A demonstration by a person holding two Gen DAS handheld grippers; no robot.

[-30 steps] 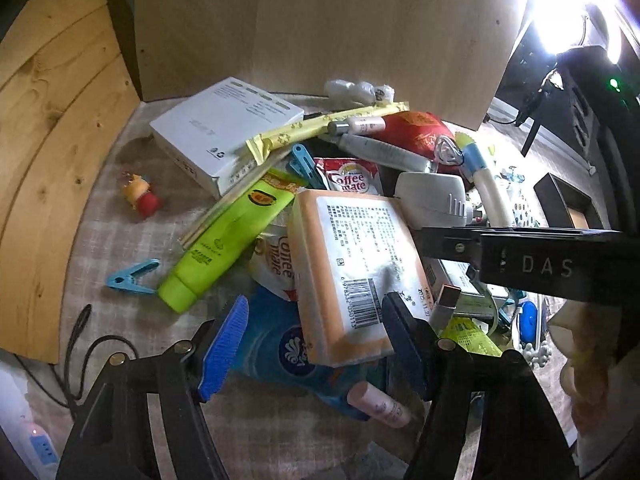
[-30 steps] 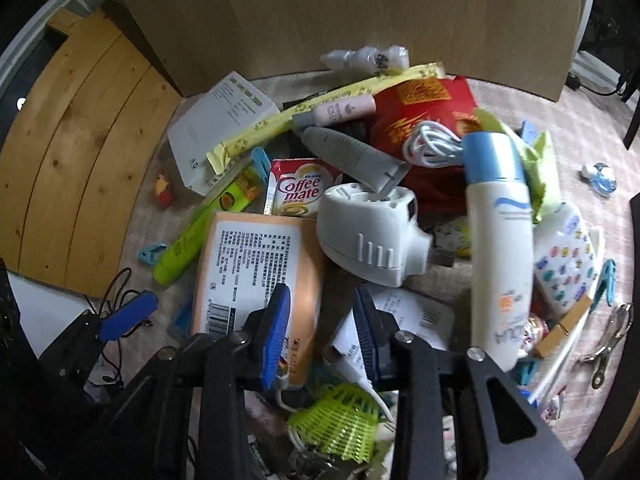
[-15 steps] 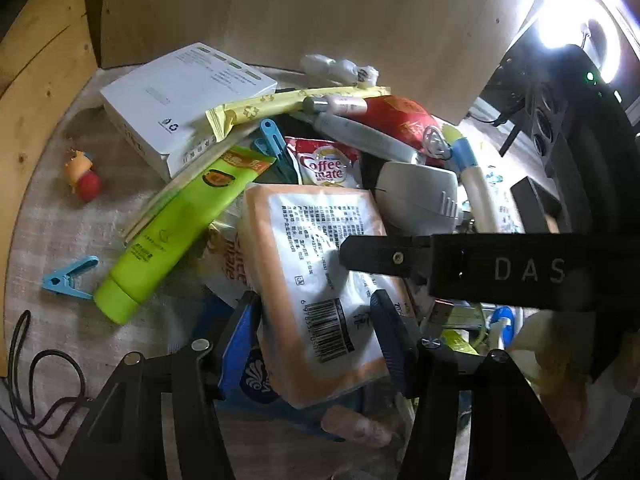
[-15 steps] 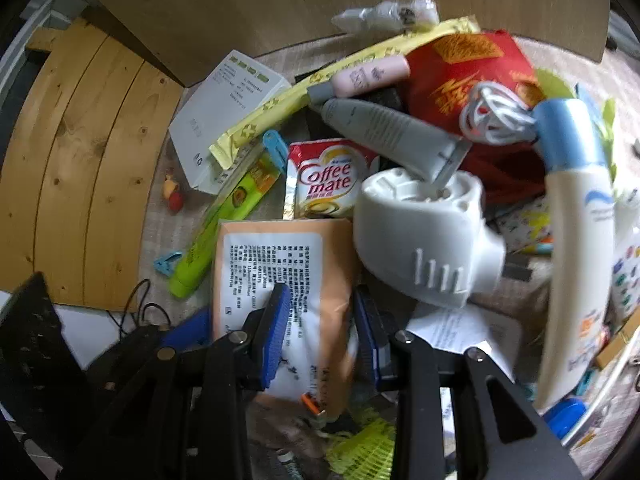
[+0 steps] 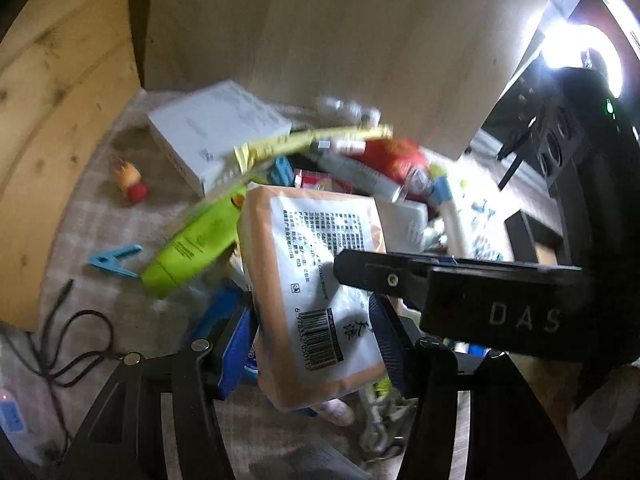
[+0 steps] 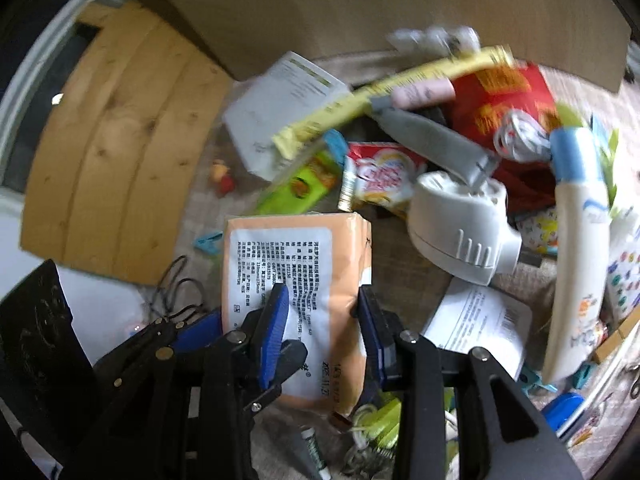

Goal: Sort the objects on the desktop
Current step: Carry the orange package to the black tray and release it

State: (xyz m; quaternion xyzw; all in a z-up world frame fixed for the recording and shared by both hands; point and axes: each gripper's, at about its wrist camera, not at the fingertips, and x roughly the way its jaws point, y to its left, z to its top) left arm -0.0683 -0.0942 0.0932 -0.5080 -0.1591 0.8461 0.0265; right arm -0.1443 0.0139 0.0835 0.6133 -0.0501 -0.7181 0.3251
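An orange tissue pack [image 5: 316, 280] with a white label and barcode is lifted above the pile. My left gripper [image 5: 312, 344] is shut on its near end, blue pads on both sides. The pack also shows in the right wrist view [image 6: 296, 280], where my right gripper [image 6: 324, 320] closes on it from its right edge, pads touching both faces. The right gripper's black body [image 5: 460, 292] crosses the left wrist view in front of the pack.
A cluttered pile lies on the checked cloth: white box [image 5: 216, 132], green tube [image 5: 192, 252], yellow sachet [image 6: 384, 92], red bag [image 6: 504, 96], white plug-in device [image 6: 460, 232], white bottle [image 6: 576, 248], Coffee-mate pack [image 6: 380, 176]. A wooden board stands behind.
My left gripper closed on the orange pack and lifted it off the pile. My right gripper moved left onto the pack and closed on its edge.
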